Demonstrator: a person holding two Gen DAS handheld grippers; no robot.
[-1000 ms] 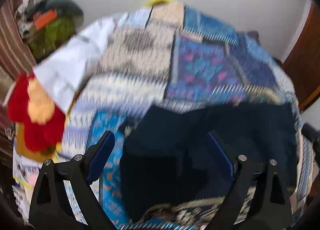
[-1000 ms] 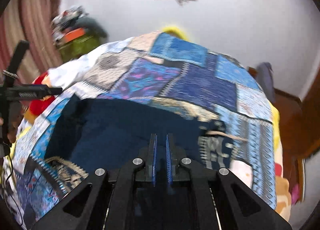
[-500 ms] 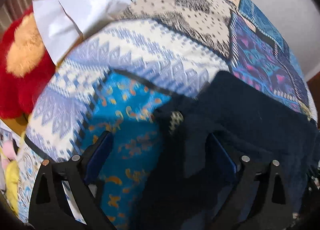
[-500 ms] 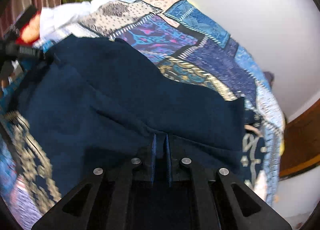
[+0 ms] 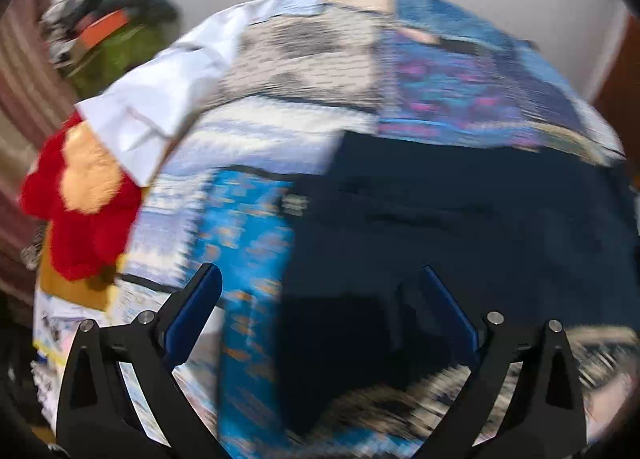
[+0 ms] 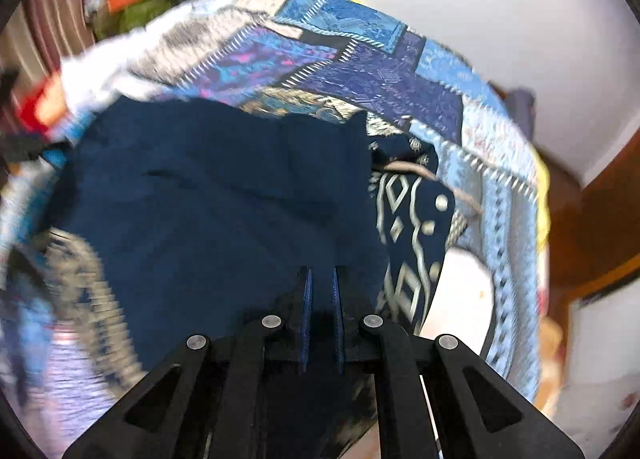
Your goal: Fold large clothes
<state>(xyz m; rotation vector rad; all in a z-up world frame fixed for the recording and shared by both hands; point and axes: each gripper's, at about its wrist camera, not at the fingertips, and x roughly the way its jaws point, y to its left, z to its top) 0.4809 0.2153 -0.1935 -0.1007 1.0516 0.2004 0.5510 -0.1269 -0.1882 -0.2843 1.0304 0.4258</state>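
My right fingers [image 6: 320, 279] pinch the navy garment [image 6: 208, 195] on the patchwork quilt [image 6: 360, 55]; left fingers [image 5: 320, 279] apart, red plush [image 5: 80, 215] beside.

dark blue garment [image 6: 208, 211]: 1 | patchwork quilt [image 5: 440, 71]: 1 | red plush toy [image 5: 80, 211]: 1 | white cloth [image 5: 160, 107]: 1

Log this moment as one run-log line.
phase: fold in progress | left gripper: open, empty, over navy garment edge | right gripper: shut on navy garment | surface: patchwork quilt
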